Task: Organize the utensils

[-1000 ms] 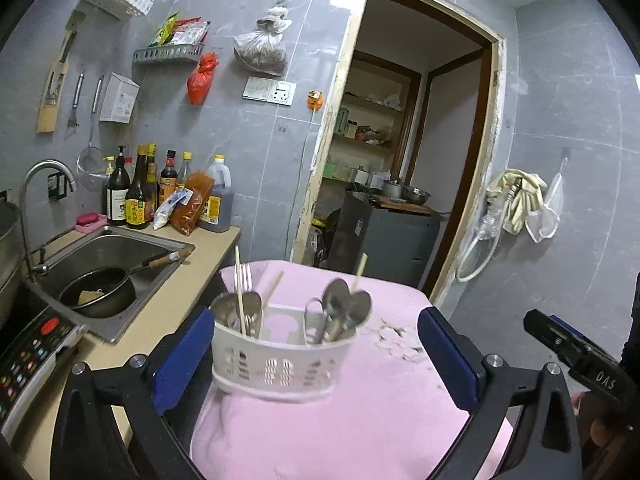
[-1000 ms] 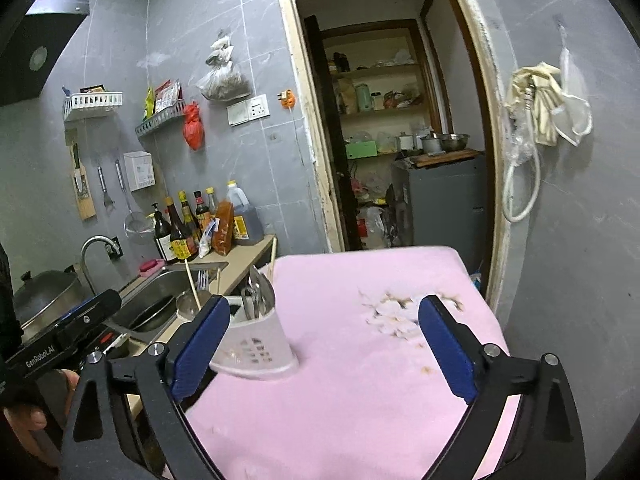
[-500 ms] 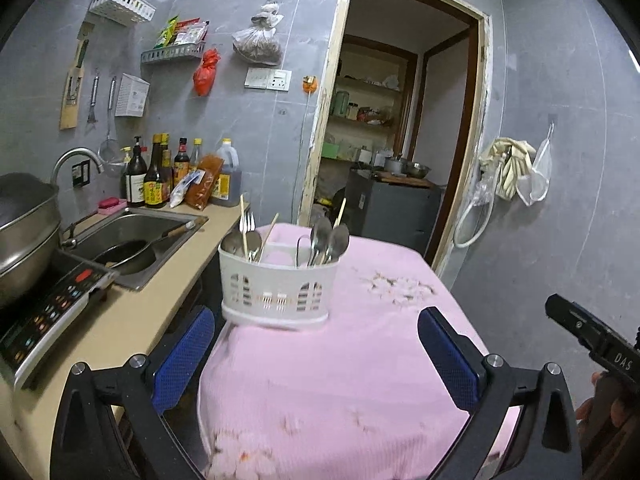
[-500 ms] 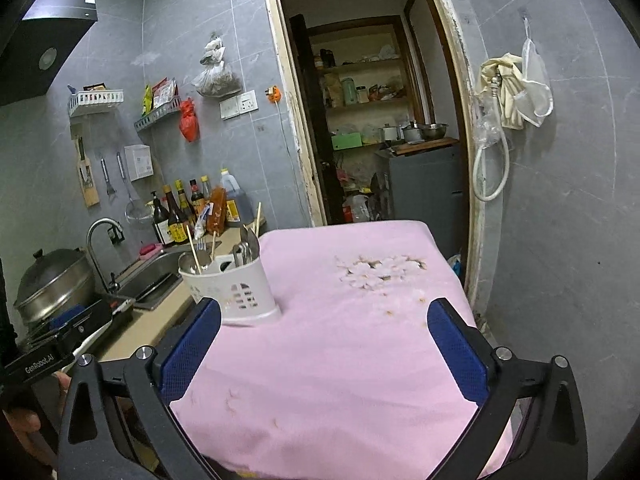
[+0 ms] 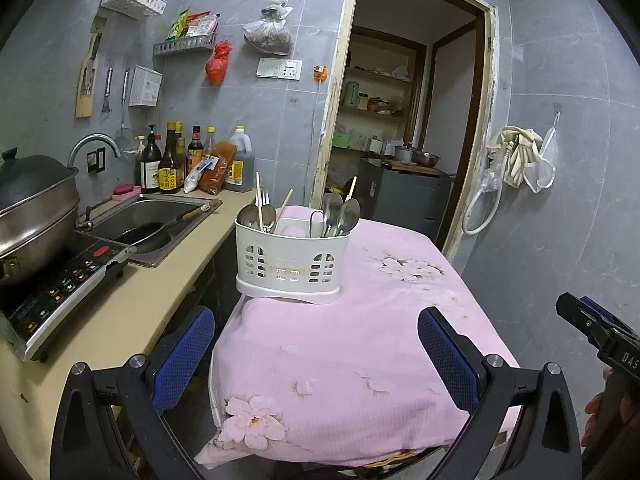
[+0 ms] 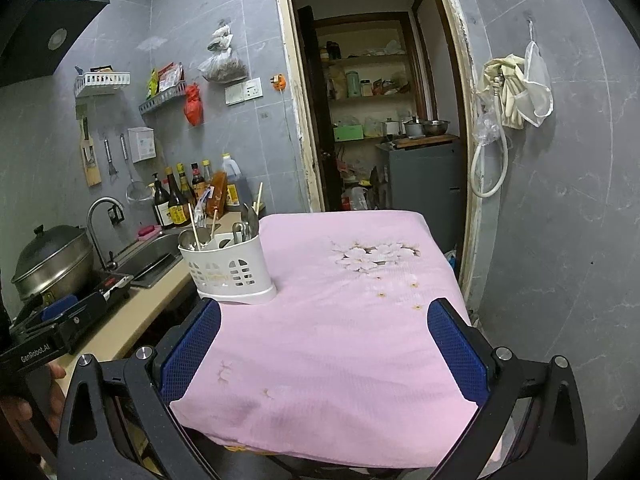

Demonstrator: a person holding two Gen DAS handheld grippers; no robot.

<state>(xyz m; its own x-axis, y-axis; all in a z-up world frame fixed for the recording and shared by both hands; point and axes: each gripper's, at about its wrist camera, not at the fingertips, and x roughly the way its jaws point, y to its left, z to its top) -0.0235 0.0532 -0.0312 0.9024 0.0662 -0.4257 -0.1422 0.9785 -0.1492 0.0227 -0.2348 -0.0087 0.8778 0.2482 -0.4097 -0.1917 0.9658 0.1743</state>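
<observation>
A white slotted utensil caddy (image 5: pixel 289 261) stands near the far left corner of the pink-clothed table (image 5: pixel 360 344). It holds spoons (image 5: pixel 338 216), a fork (image 5: pixel 262 204) and chopsticks (image 5: pixel 285 208). It also shows in the right wrist view (image 6: pixel 230 266). My left gripper (image 5: pixel 316 356) is open and empty, held back over the table's near edge, well short of the caddy. My right gripper (image 6: pixel 324 354) is open and empty over the near part of the table, the caddy ahead to its left.
A beige counter (image 5: pixel 120 312) runs along the left with a sink (image 5: pixel 148 220) holding a pan, an induction cooker (image 5: pixel 60 284) with a steel pot (image 5: pixel 32 208), and sauce bottles (image 5: pixel 168 164). A doorway (image 5: pixel 400 140) opens behind the table. A grey wall is on the right.
Both grippers have pulled back and away from the caddy, which now looks smaller and farther. More of the pink table and the cooker has come into view. Both stay open.
</observation>
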